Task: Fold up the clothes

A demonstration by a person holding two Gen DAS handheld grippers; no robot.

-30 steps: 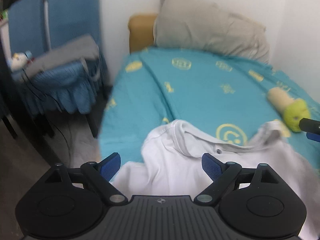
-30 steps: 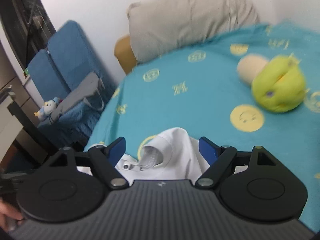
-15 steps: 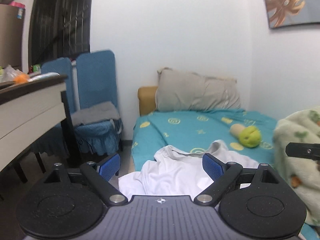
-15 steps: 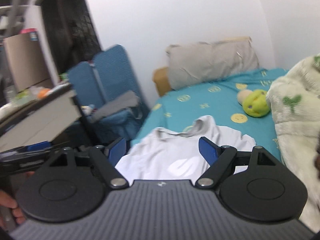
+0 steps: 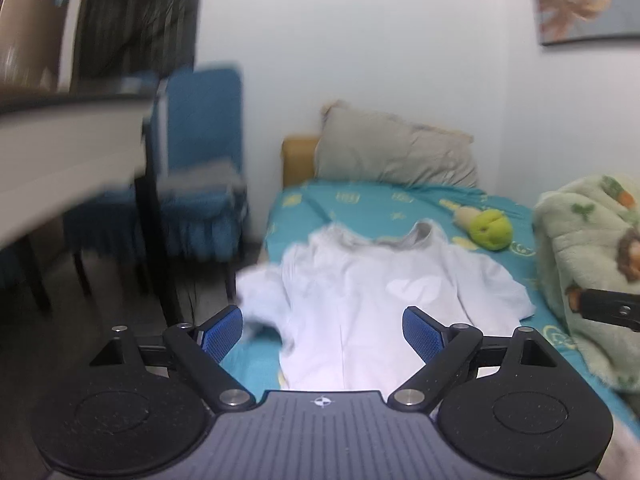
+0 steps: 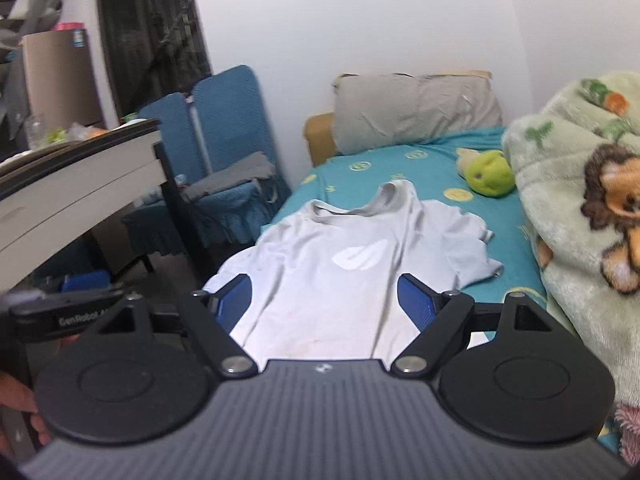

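Bed (image 6: 432,168) covered with teal sheet, yellow smiley print. Grey pillow (image 6: 416,110) propped at head end against white wall, on a tan headboard (image 6: 318,136). Green plush toy (image 6: 490,174) lies on sheet near pillow. Pale green fleece blanket (image 6: 580,208) with lion print heaped along the bed's right side. Blue chairs (image 6: 224,120) beside bed, grey cloth (image 6: 236,174) on seat. Desk (image 6: 76,184) at left, cluttered top. Framed picture (image 5: 580,0) on wall, blurred.

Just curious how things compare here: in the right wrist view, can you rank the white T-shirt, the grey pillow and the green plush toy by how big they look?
Largest to smallest as they appear:
1. white T-shirt, though it lies nearest the camera
2. grey pillow
3. green plush toy
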